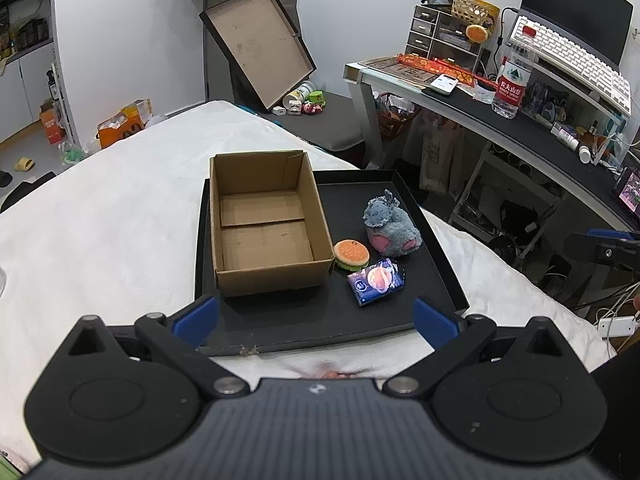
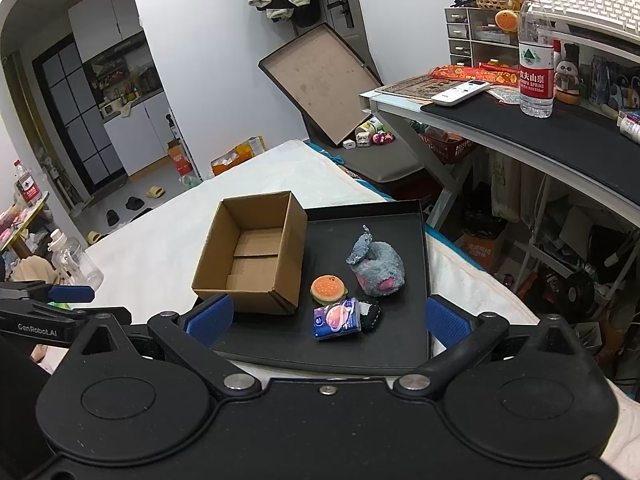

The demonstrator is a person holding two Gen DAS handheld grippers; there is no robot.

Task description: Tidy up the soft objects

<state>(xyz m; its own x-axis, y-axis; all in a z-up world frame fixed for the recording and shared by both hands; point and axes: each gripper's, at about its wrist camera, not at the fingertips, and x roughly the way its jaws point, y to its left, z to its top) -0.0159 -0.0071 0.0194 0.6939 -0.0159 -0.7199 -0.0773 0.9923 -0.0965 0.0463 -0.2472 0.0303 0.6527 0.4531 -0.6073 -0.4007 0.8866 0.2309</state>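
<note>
1. Hovering low at the near edge of the black tray (image 1: 432, 236), the left gripper (image 1: 316, 318) has its blue pads wide apart w/ nothing between them. Its left pad sits just in front of the cardboard box's near corner.
2. Right gripper (image 2: 328, 320) likewise spread wide, empty, over the tray's near rim; the left gripper's blue finger shows at 9 o'clock in the right wrist view.
3. Tray lies on a white blanket (image 1: 120, 208) covering the bed.
4. Nearest soft item: a small blue tissue pack (image 1: 376, 282) w/ a pink planet print, at approx 1 o'clock from the left gripper, lying flat on the tray. In the right wrist view a small dark pouch (image 2: 370, 314) touches its right side.
5. Just beyond the pack, at 12 o'clock from it: a burger plush (image 1: 351, 255), orange bun up, touching or almost touching the box's near right corner.
6. At 2 o'clock from the burger: a grey plush toy (image 1: 390, 224) w/ pink feet, lying on its side, apart from the box.
7. Cardboard box (image 1: 264, 220) stands open-topped on the tray's left half, flaps folded in, nothing inside.
8. Further back at 2 o'clock: a desk (image 1: 532, 128) w/ a water bottle (image 1: 515, 76), remote, keyboard.
9. At 12 o'clock, a second box lid (image 1: 260, 46) leans tilted against the wall.
</note>
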